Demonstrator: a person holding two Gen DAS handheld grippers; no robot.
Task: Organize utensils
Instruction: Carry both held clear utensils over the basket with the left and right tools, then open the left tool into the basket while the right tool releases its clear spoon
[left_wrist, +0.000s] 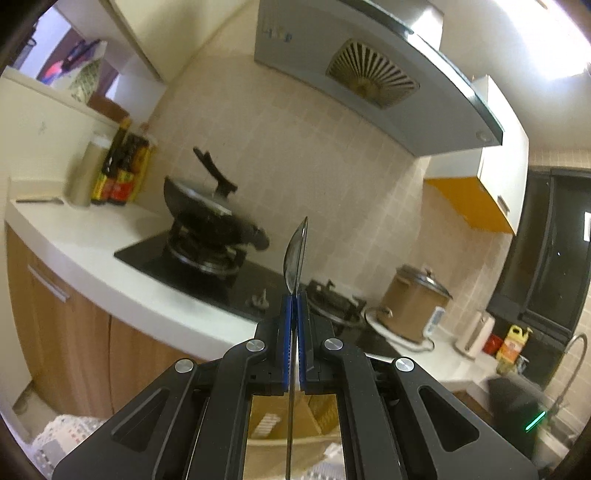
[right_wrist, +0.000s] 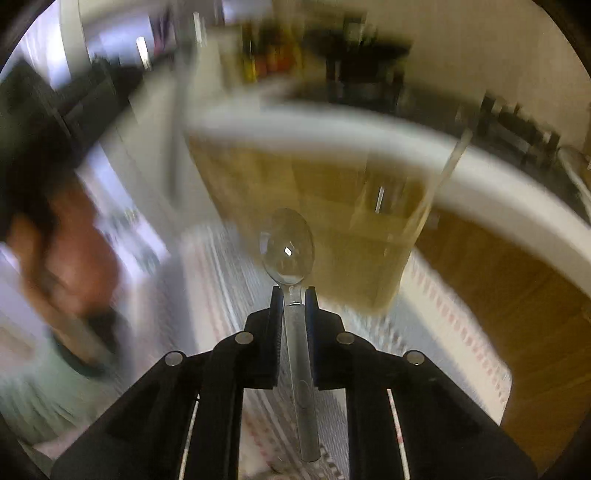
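Observation:
In the left wrist view my left gripper (left_wrist: 294, 295) is shut on a metal spoon (left_wrist: 296, 254) seen edge-on. Its bowl sticks up past the blue pads and its thin handle runs back between the fingers. The spoon hangs in the air in front of the stove. In the right wrist view my right gripper (right_wrist: 294, 291) is shut on a second metal spoon (right_wrist: 290, 247). That spoon's bowl faces the camera beyond the fingertips and its handle lies back between the jaws. The right view is heavily blurred.
A black pan (left_wrist: 207, 206) sits on the gas hob (left_wrist: 207, 266), with sauce bottles (left_wrist: 118, 173) at the left and a brown cooker pot (left_wrist: 413, 302) at the right on the white counter (left_wrist: 92, 258). A range hood (left_wrist: 369, 74) hangs above. A person's hand (right_wrist: 70, 266) blurs at left.

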